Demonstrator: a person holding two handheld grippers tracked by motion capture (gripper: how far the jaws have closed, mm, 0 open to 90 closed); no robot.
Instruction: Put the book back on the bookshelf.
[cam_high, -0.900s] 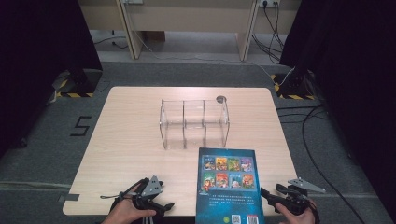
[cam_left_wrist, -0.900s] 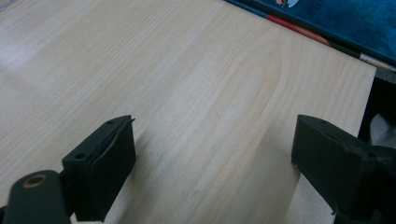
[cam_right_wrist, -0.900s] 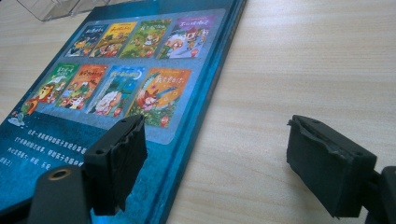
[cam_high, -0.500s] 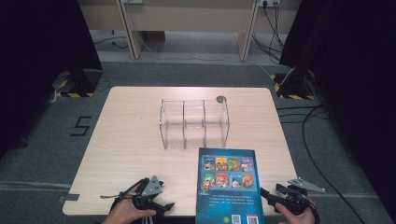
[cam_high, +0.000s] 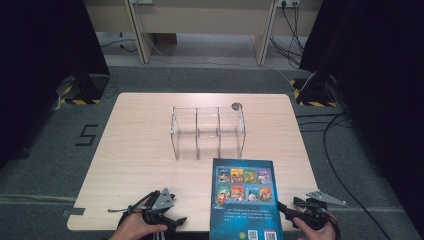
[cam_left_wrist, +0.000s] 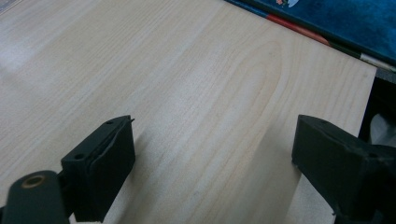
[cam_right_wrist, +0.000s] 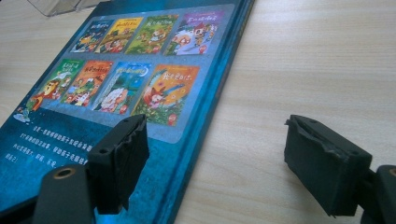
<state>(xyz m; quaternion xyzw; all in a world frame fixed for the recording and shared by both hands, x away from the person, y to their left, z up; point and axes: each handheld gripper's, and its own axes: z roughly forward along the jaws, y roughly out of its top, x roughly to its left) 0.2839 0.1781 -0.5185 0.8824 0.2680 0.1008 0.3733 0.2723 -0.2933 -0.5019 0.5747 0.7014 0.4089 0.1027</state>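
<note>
While the blue picture book (cam_high: 244, 200) lies flat, back cover up, at the near edge of the table (cam_high: 140, 150), right of centre and hanging a little over the near rim, nothing has yet been done to it: no jaw touches it. Your right gripper (cam_high: 296, 214) sits just beside the book's right edge, its jaws spread wide with nothing between them; in the right gripper view one jaw hangs over the cover (cam_right_wrist: 140, 93) and the other over bare wood, so the book's edge runs between them. Your left gripper (cam_high: 172, 220) waits near the left of the book, apart from it, jaws likewise wide and empty above the tabletop; in its own view the book's spine (cam_left_wrist: 317, 32) passes at the far right. Farther off, at mid-table, stands the clear acrylic divider rack (cam_high: 207, 131), upright with all its slots empty. Judging from this, the work is at its very start: grasping the book, lifting it and standing it in a slot all remain.
</note>
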